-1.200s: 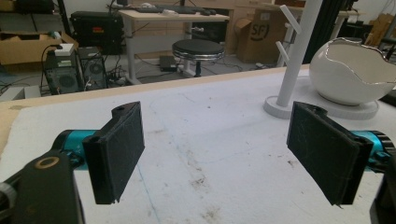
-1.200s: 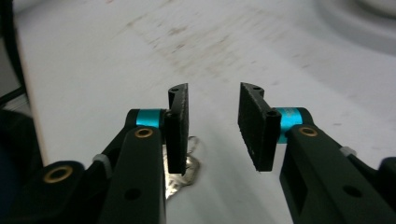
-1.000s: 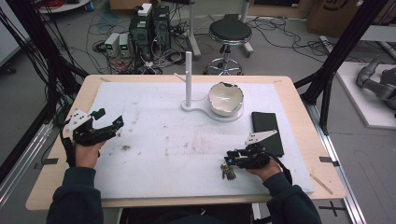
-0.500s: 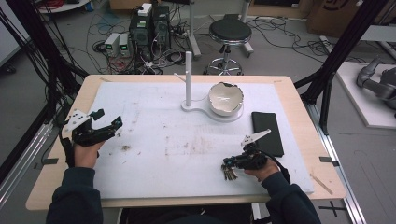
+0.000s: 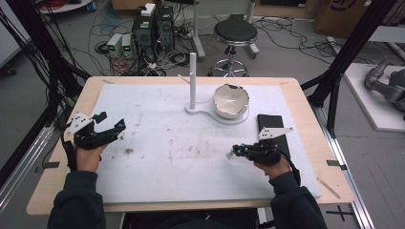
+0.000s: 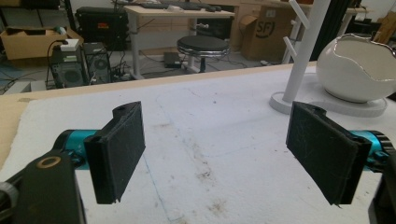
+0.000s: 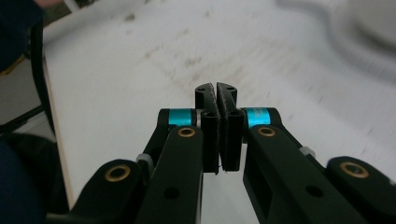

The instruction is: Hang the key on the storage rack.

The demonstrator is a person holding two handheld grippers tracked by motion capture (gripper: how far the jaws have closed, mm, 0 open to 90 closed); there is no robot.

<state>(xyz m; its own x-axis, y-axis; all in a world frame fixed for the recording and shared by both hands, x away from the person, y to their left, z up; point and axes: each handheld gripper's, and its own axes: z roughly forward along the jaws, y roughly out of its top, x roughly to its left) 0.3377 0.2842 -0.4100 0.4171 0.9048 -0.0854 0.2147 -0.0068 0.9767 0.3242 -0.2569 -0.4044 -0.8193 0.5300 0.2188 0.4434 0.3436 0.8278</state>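
The worktop (image 5: 305,95) is 1 wooden slab, and 1 white mat (image 5: 157,191) covers nearly all of it, leaving bare wood strips along the edges. The landmark is 1 white stand (image 5: 192,78), an upright post on a flat foot, near the far edge of the mat at about mid-width. From the stand toward the person, the mat is open and stained but bare, the widest room for moving. To the left of the stand it is open as far as the mat's left edge.

Beyond the stand, off the worktop, are 1 black stool (image 5: 235,33) and 2 computer towers (image 5: 155,28) among floor cables. Just right of the stand, on the same foot, sits 1 white bowl (image 5: 230,100) with a jagged rim. Further right of the stand and nearer the person lies 1 flat black slab (image 5: 265,120), close to the mat's right edge.

There are 2 tongs. The left tongs (image 5: 112,120) are well to the left of the stand and nearer the person, gaping wide with nothing between the pads. The right tongs (image 5: 236,150) are on the near right of the stand, just beside the black slab, pads pressed together. At their tip shows 1 small metal thing (image 5: 230,153), too small to identify, just above the mat
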